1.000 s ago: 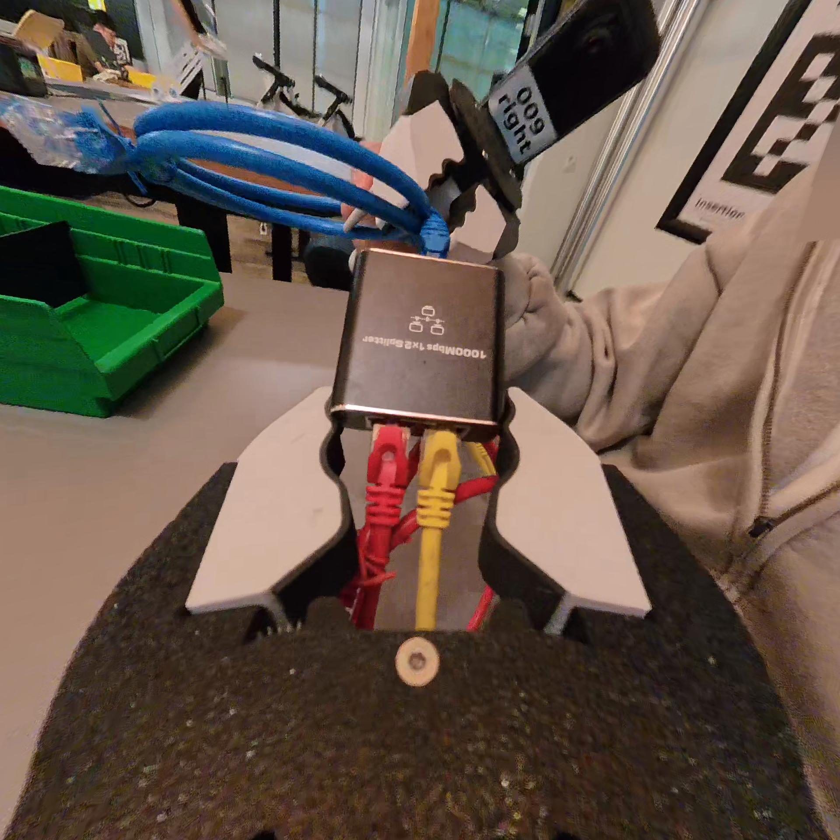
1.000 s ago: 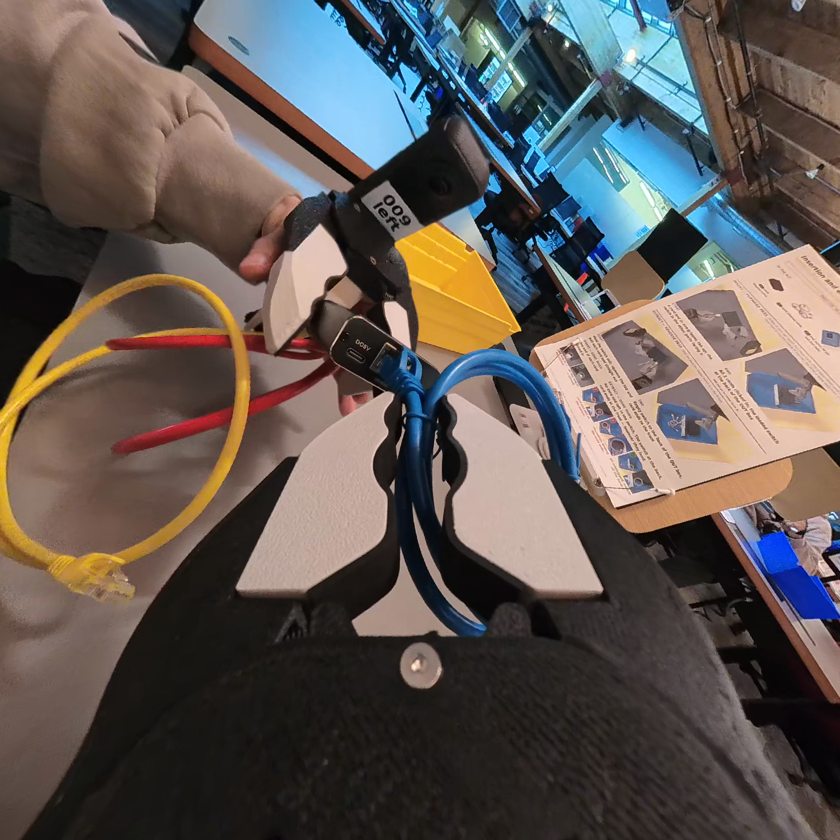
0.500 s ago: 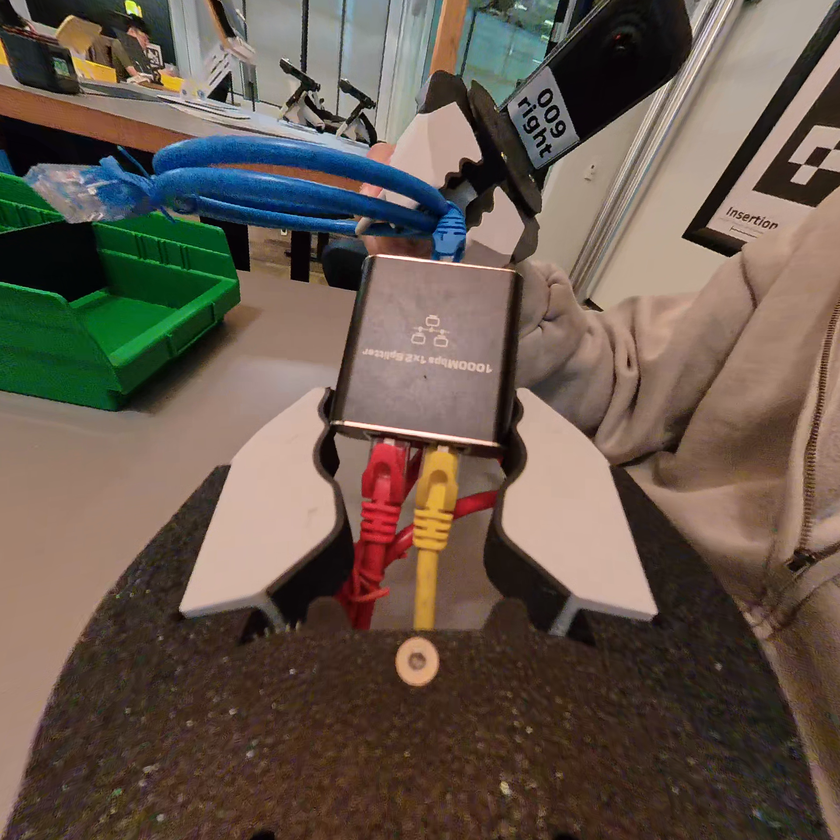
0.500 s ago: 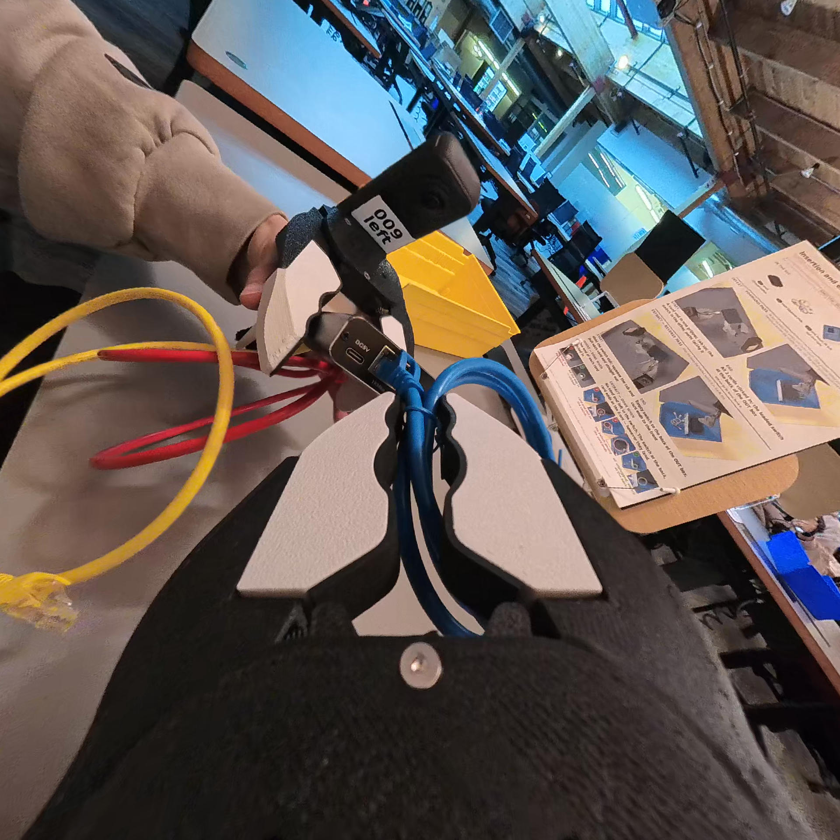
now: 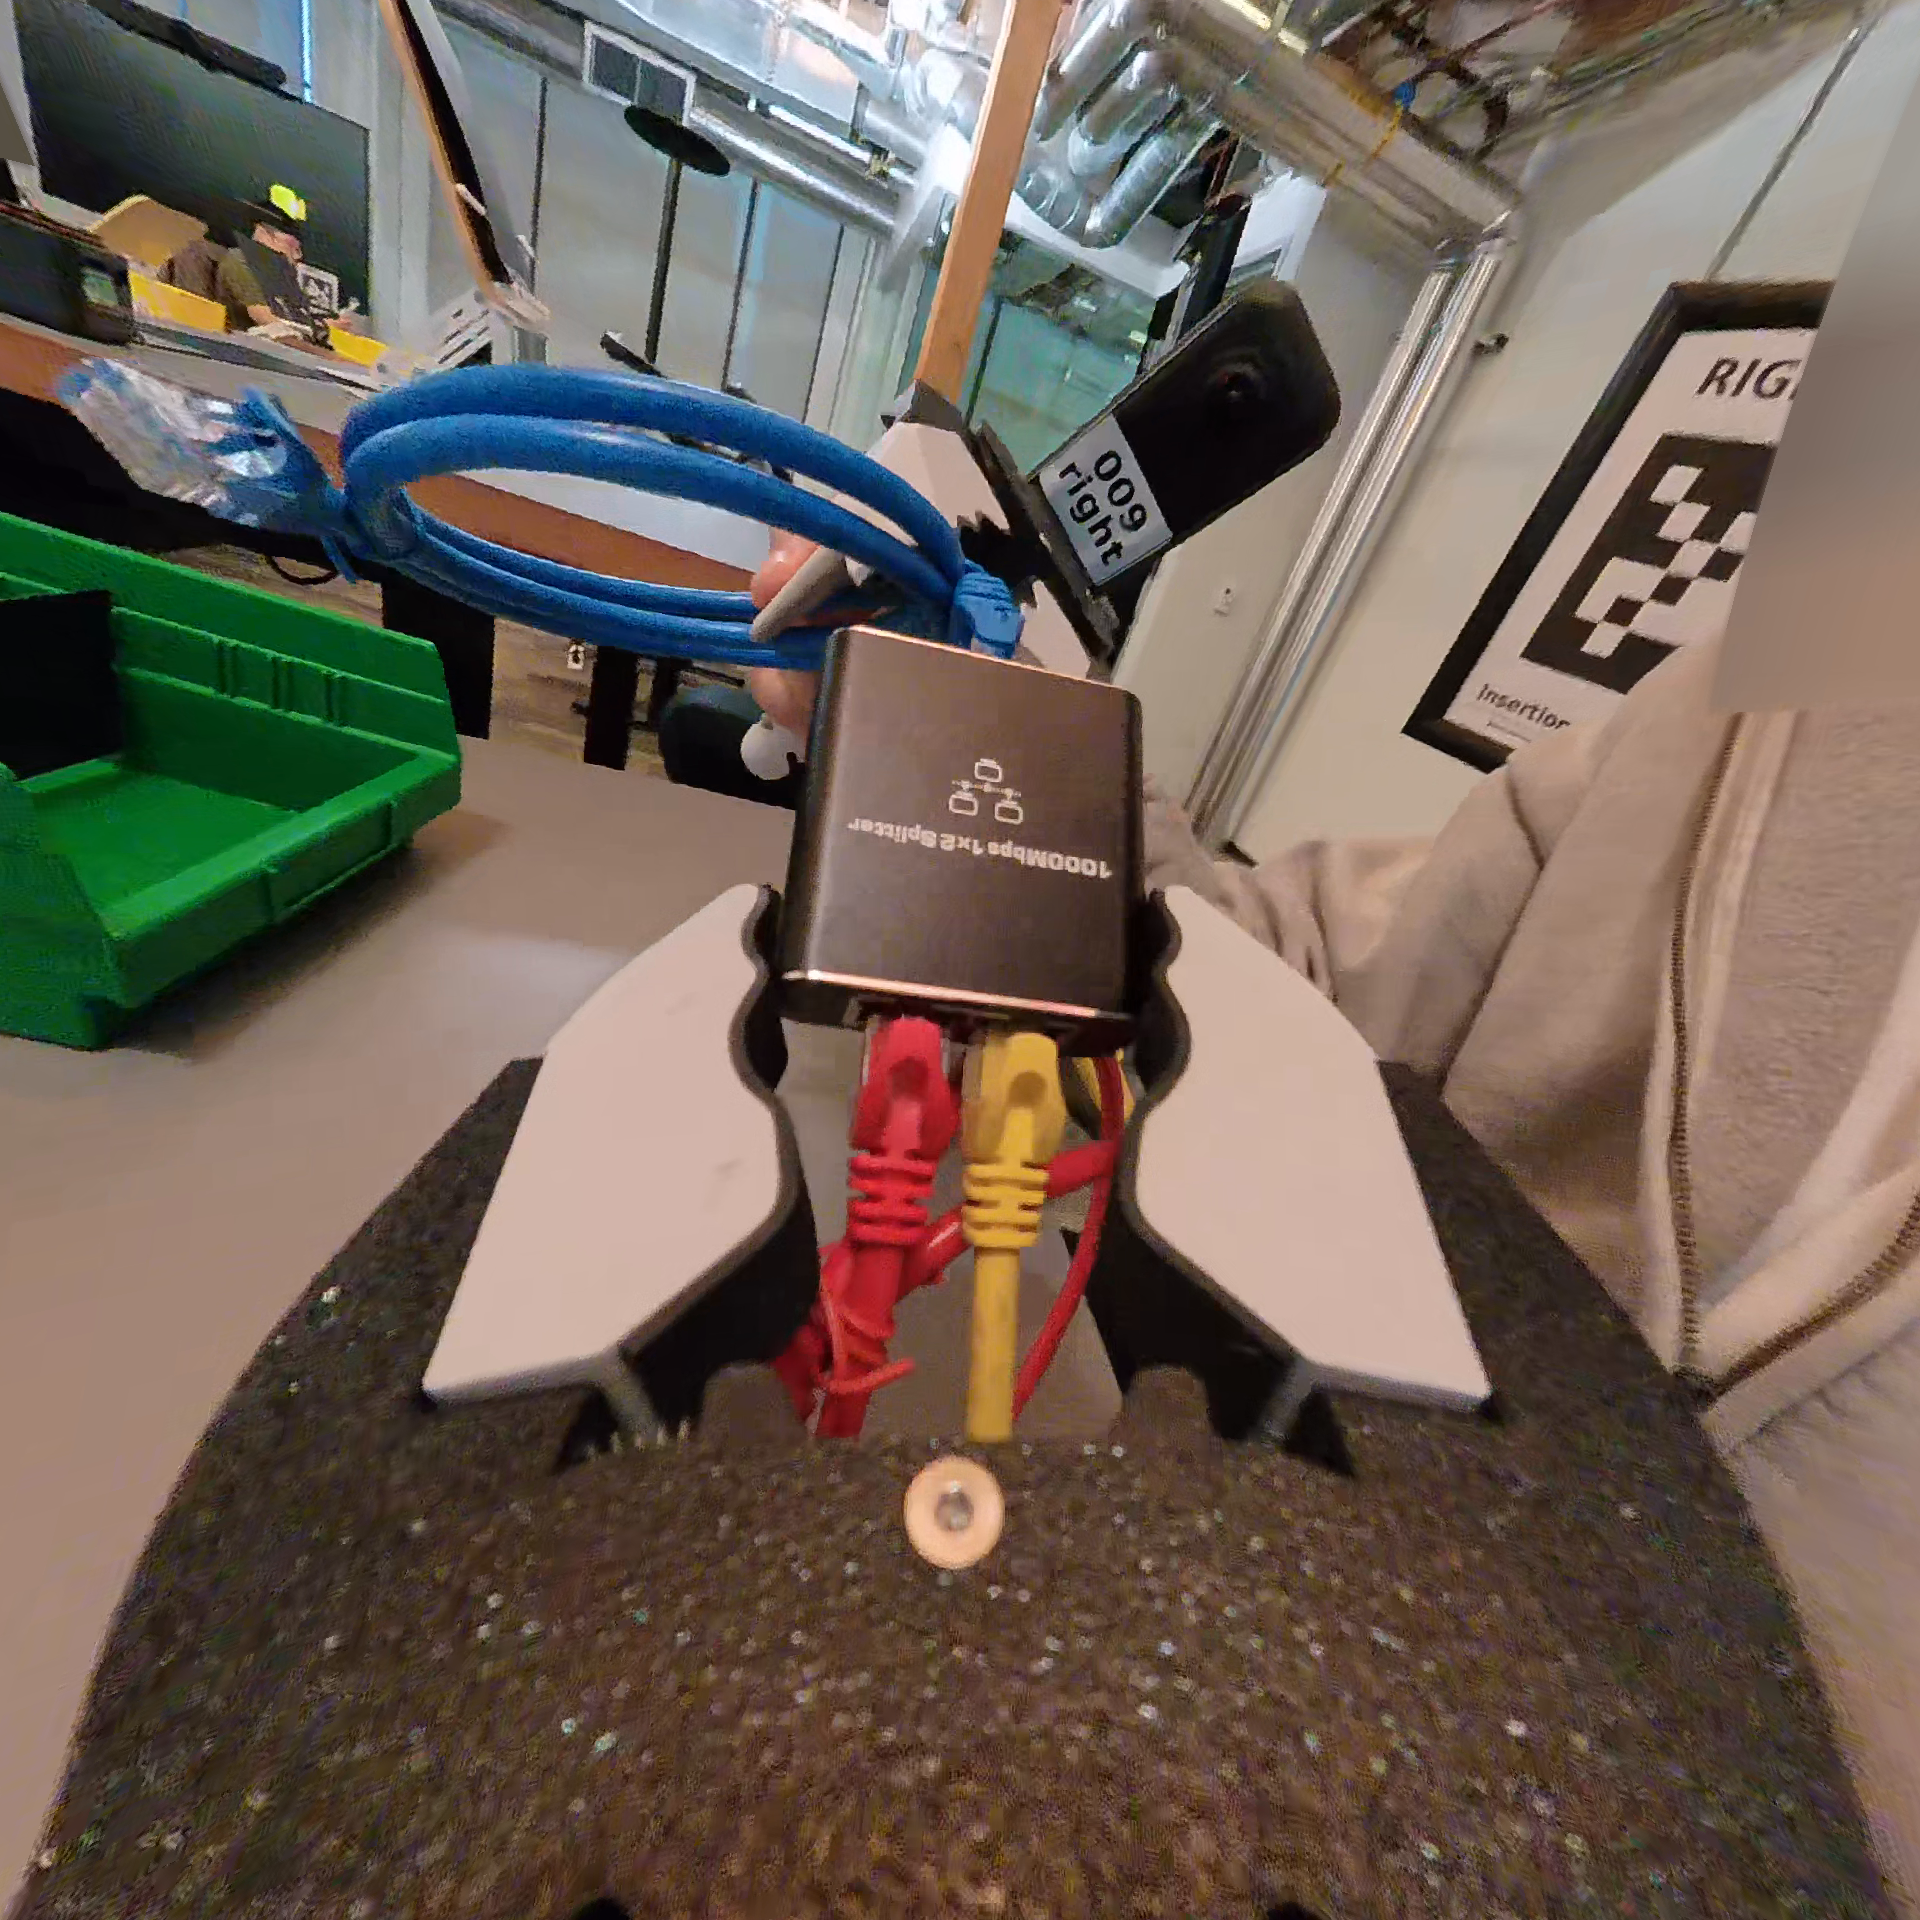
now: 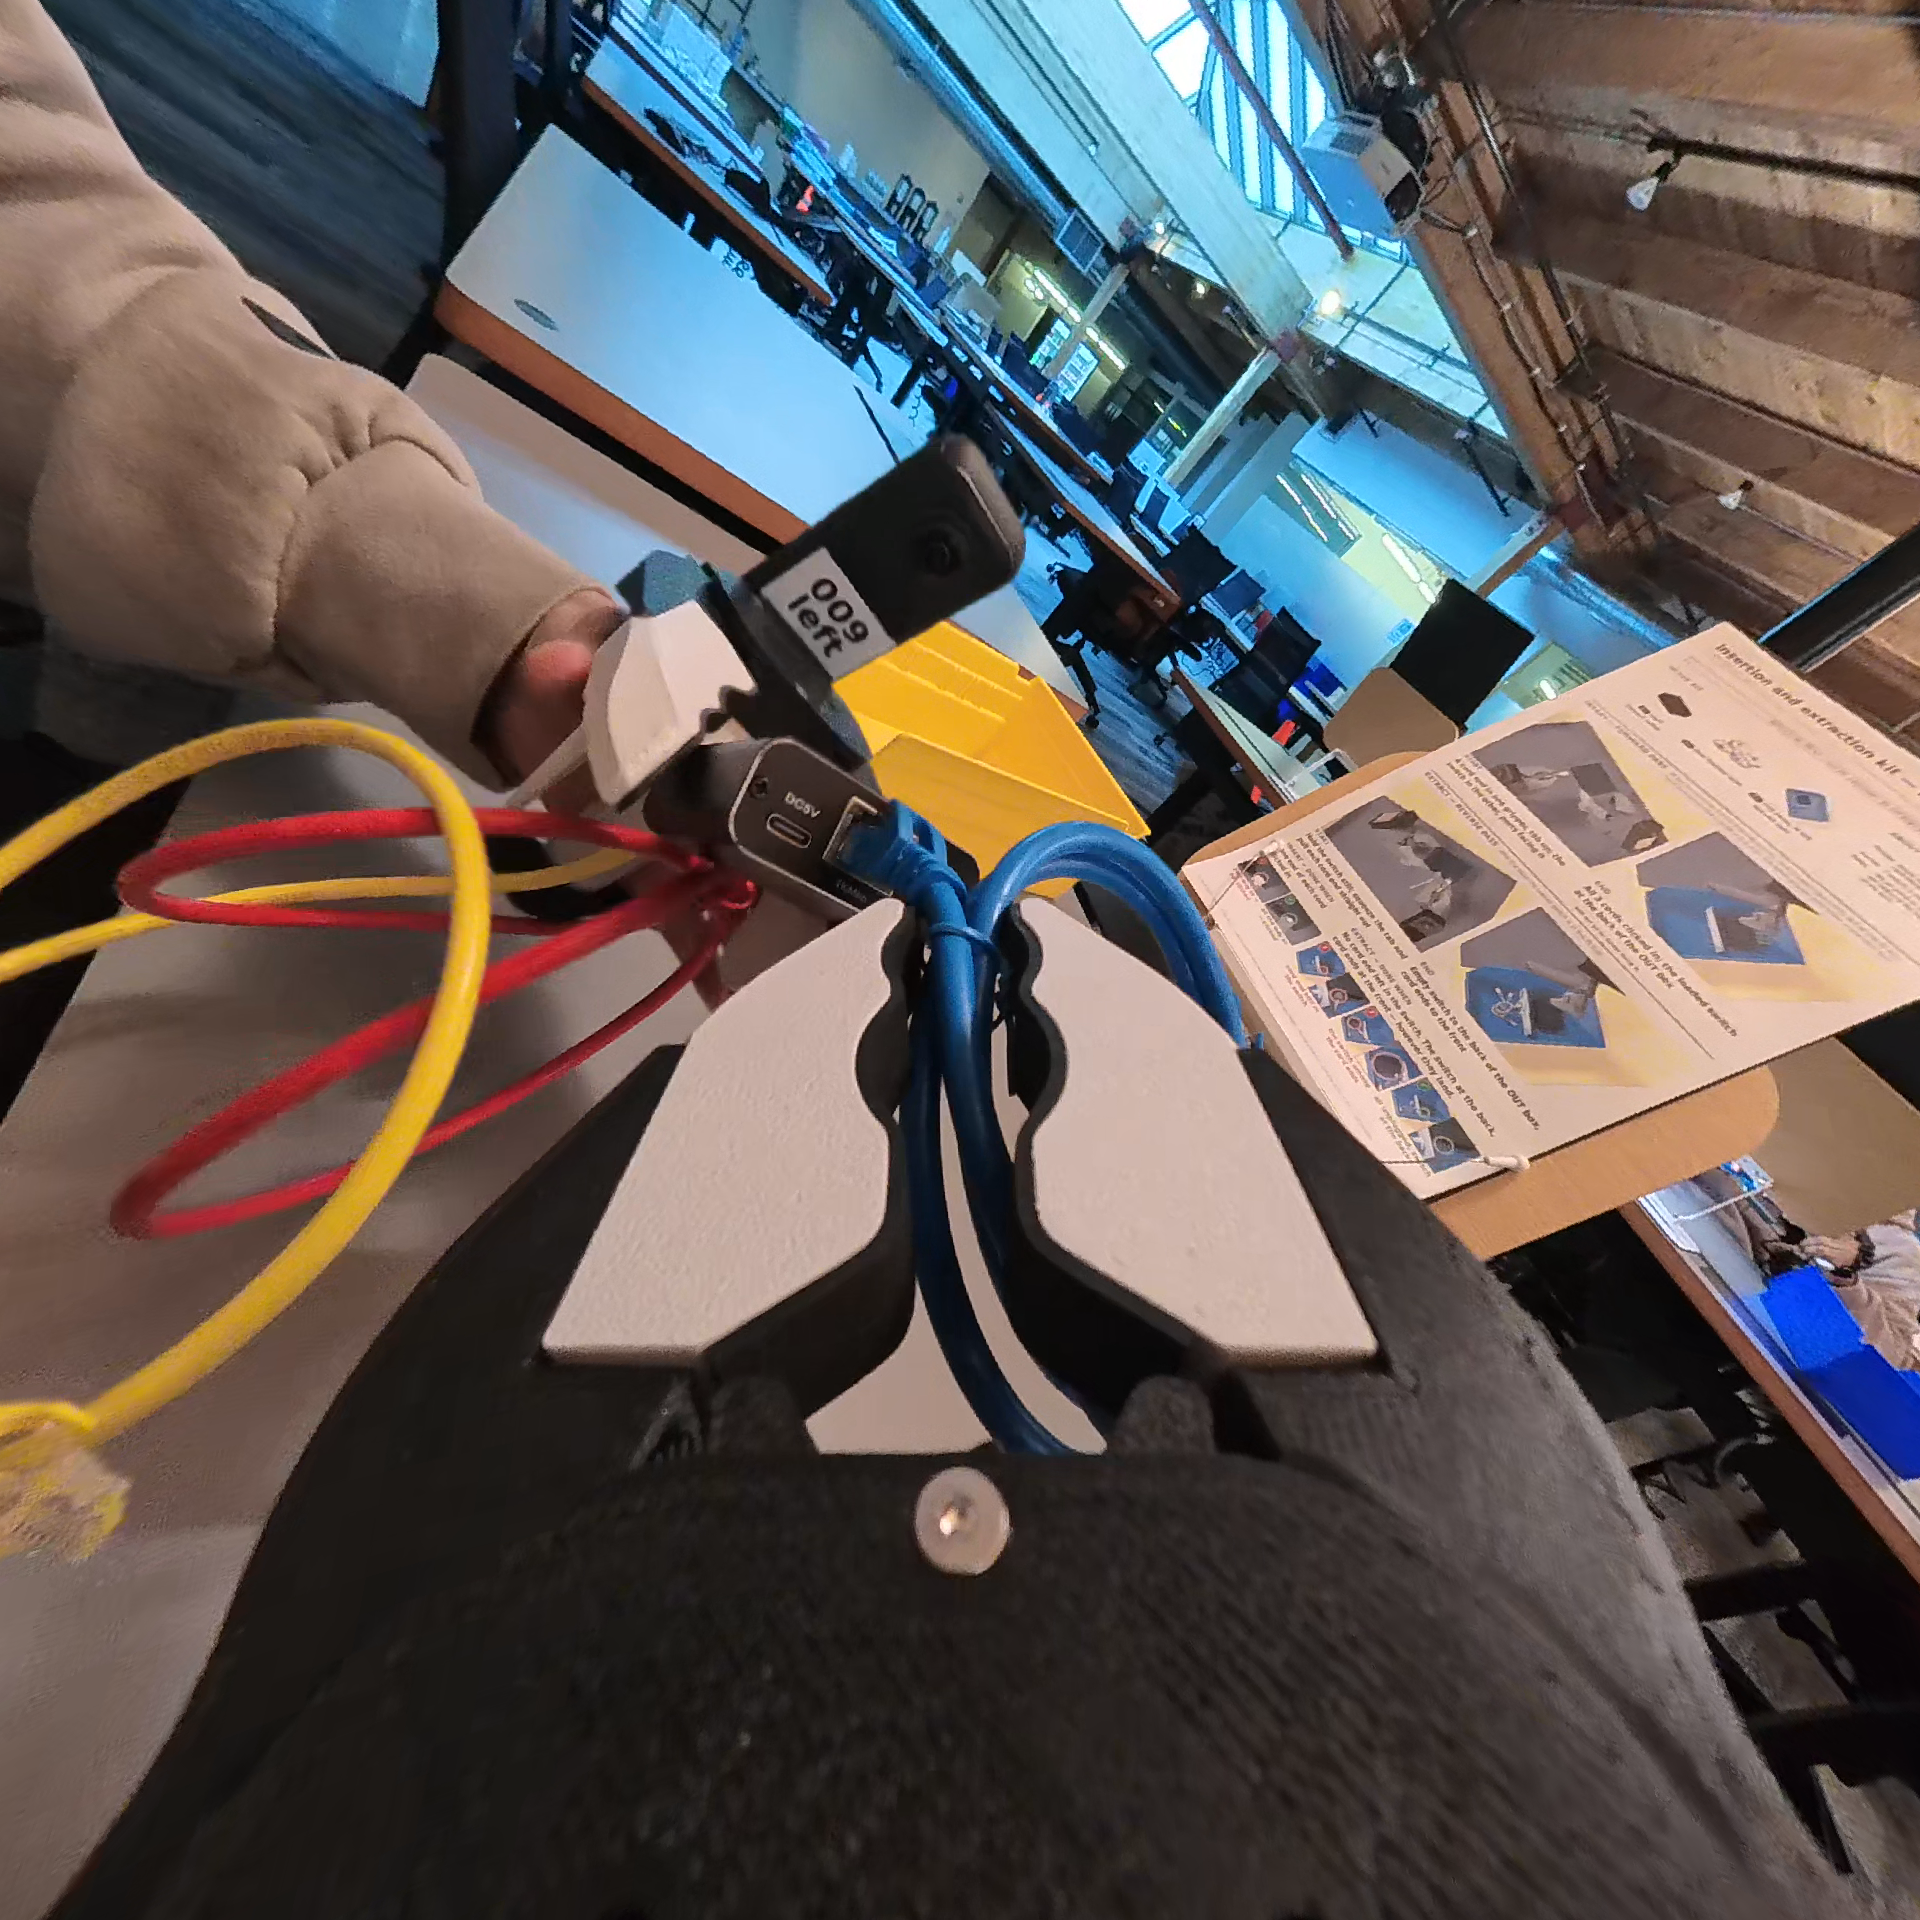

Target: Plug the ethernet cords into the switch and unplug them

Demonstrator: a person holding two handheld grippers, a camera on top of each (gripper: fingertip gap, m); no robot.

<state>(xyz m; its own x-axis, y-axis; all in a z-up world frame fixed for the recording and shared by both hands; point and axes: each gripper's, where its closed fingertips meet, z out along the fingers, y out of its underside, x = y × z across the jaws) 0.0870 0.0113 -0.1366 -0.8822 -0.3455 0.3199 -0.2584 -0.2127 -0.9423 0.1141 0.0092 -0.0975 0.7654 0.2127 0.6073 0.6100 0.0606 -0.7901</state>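
My left gripper (image 5: pixel 958 940) is shut on a small dark metal switch (image 5: pixel 966 831) and holds it above the table. A red cord (image 5: pixel 894 1132) and a yellow cord (image 5: pixel 1008 1143) are plugged into its near side. My right gripper (image 6: pixel 954 940) is shut on a coiled blue cord (image 6: pixel 951 1039) just behind its plug (image 6: pixel 878 842), which sits in a port on the switch's far side (image 6: pixel 790 821). The blue coil (image 5: pixel 582 520) hangs to the left in the left wrist view. The yellow cord's free plug (image 6: pixel 47 1475) dangles at lower left.
A green bin (image 5: pixel 187 790) stands on the grey table (image 5: pixel 260 1122) at left. A yellow bin (image 6: pixel 977 748) lies behind the switch. An instruction sheet on a board (image 6: pixel 1590 914) is at right. A person's beige sleeve (image 5: pixel 1621 1039) is close on the right. Across from one pair of fingers to the other is roughly 5 cm.
Both grippers have tilted and lifted slightly with the switch and blue cord between them. The blue plug stays at the port. The red and yellow loops have swung a little.
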